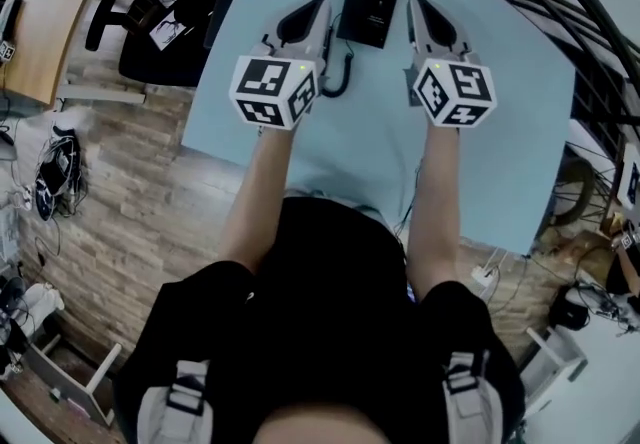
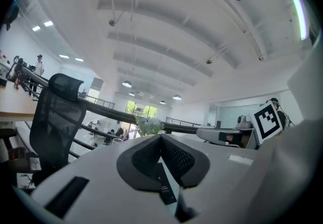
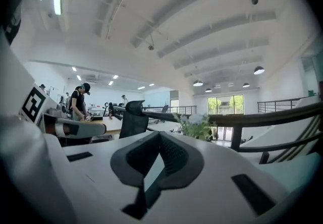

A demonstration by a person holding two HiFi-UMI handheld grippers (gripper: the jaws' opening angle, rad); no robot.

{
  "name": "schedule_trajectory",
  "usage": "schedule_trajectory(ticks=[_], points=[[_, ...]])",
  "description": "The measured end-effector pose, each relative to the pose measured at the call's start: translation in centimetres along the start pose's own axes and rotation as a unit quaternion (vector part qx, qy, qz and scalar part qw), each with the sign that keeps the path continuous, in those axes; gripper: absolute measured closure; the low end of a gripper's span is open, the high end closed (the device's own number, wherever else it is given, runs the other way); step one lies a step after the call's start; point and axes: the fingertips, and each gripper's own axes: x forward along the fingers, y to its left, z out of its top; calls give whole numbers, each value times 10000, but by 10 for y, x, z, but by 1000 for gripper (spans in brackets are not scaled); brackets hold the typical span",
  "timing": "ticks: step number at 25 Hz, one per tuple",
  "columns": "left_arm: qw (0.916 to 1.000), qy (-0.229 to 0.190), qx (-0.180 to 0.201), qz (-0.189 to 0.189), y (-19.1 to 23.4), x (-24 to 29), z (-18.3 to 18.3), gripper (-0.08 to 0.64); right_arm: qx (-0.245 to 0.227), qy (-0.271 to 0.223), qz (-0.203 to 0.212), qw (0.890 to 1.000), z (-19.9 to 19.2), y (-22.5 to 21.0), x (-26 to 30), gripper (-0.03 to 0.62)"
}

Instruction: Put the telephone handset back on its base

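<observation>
Over pale blue counter (image 1: 520,132), fingers (image 2: 176,160) pressed together on nothing in left gripper (image 1: 318,4) and right gripper (image 1: 416,2), parked at 9 and 3 o'clock of black telephone (image 1: 368,7), handset seemingly seated already, cord (image 1: 338,82) trailing toward 7 o'clock.

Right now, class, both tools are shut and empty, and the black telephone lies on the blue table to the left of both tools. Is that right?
Not quite. The head view shows the black telephone lying on the blue table between the left tool and the right tool, not left of both. The rest stands: both are shut and empty.
</observation>
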Motion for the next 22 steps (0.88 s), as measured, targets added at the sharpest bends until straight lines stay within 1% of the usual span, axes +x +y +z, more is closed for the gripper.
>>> schedule_trajectory(ticks=[3,5,7,9,10,12,14,16,18,20,22], points=[[9995,-203,204,-154,-18,-1,28,560,-36,-558,-329,9979,39,-4,-35,598],[9988,-364,290,-180,-28,-4,45,560,-13,-817,-634,9946,50,-10,-60,598],[9977,-531,415,-16,-35,-16,59,560,204,-843,-916,9920,47,-17,-85,598],[9954,-743,561,222,-40,-26,72,560,529,-928,-1259,9863,43,-28,-108,598],[9948,-808,568,257,-42,-28,75,560,669,-1003,-1450,9821,42,-34,-118,598],[9957,-757,492,221,-45,-27,72,560,874,-1103,-1726,9749,40,-45,-131,598],[9967,-625,485,203,-50,-24,63,560,870,-1063,-1754,9749,40,-45,-139,598],[9966,-587,563,109,-59,-21,58,560,729,-1009,-1667,9781,42,-42,-142,598],[9964,-551,638,46,-64,-19,54,560,704,-972,-1693,9782,41,-44,-145,598],[9967,-505,639,42,-66,-19,49,560,745,-839,-1756,9780,33,-45,-148,598],[9969,-477,627,30,-69,-19,47,560,687,-661,-1708,9807,27,-44,-149,598]])
